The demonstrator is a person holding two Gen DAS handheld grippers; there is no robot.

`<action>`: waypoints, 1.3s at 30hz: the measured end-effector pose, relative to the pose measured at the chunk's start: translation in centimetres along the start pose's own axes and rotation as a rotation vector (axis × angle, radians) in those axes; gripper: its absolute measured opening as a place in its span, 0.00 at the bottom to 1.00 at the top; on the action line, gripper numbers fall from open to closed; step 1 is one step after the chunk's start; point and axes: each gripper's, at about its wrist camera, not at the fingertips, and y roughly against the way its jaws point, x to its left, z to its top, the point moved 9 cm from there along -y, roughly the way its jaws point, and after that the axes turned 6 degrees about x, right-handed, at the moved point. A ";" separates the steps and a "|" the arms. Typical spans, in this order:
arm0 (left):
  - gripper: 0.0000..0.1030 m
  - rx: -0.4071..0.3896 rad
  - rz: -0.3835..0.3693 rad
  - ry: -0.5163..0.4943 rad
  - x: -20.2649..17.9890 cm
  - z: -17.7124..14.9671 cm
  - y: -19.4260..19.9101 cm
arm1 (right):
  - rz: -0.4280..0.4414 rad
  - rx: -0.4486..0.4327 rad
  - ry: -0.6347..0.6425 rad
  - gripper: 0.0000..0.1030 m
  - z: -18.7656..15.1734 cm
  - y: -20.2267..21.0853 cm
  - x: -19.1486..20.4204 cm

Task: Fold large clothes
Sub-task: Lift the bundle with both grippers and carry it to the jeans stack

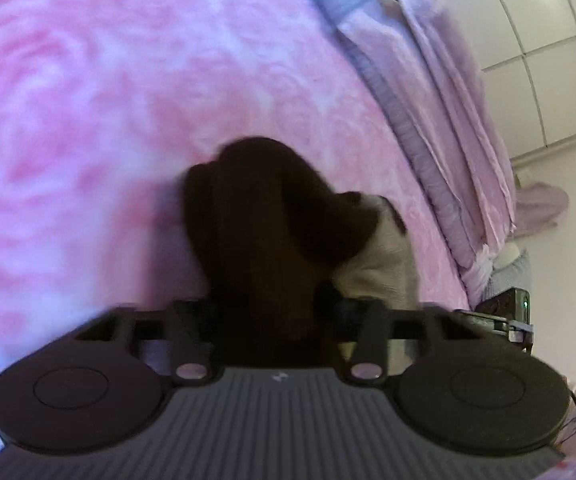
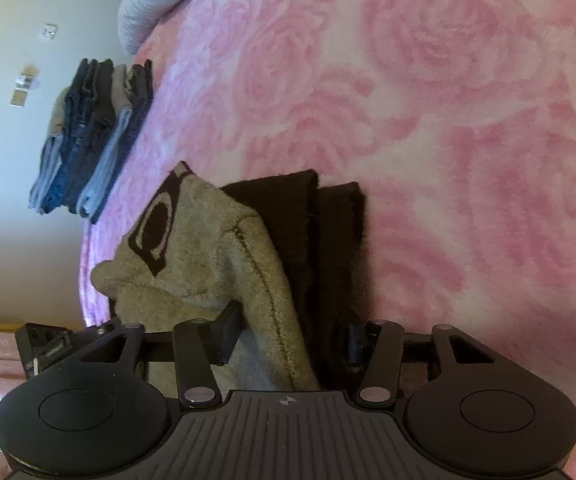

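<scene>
This is a bedroom at home: a bed with a rosy pink blanket, folded clothes, a wardrobe.

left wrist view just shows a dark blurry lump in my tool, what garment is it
Observer: A beige fleece garment with a dark brown letter patch on it.
Operator: where's the right tool
Observer: The right tool straddles that garment at its nearer end.
Operator: anything folded already
Observer: Yes, a stack of folded jeans and grey clothes sits at the far edge of the bed.
</scene>
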 end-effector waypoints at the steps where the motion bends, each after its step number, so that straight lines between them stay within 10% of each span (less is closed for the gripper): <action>1: 0.27 -0.007 0.007 0.009 -0.4 0.2 -0.2 | 0.004 0.006 0.002 0.19 0.0 -0.1 0.3; 12: 0.16 -0.139 0.060 0.008 -1.6 5.9 11.7 | 0.054 -0.014 0.134 0.17 3.8 0.9 15.1; 22: 0.16 -0.498 0.183 -0.111 -1.5 25.6 34.0 | 0.320 -0.006 0.339 0.16 16.4 -6.9 42.8; 27: 0.16 -0.555 0.212 -0.126 -0.6 35.0 38.2 | 0.320 -0.015 0.384 0.16 23.5 -11.0 51.6; 39: 0.17 -0.476 0.248 0.051 11.2 43.4 32.8 | 0.099 0.022 0.362 0.17 32.3 -22.4 49.2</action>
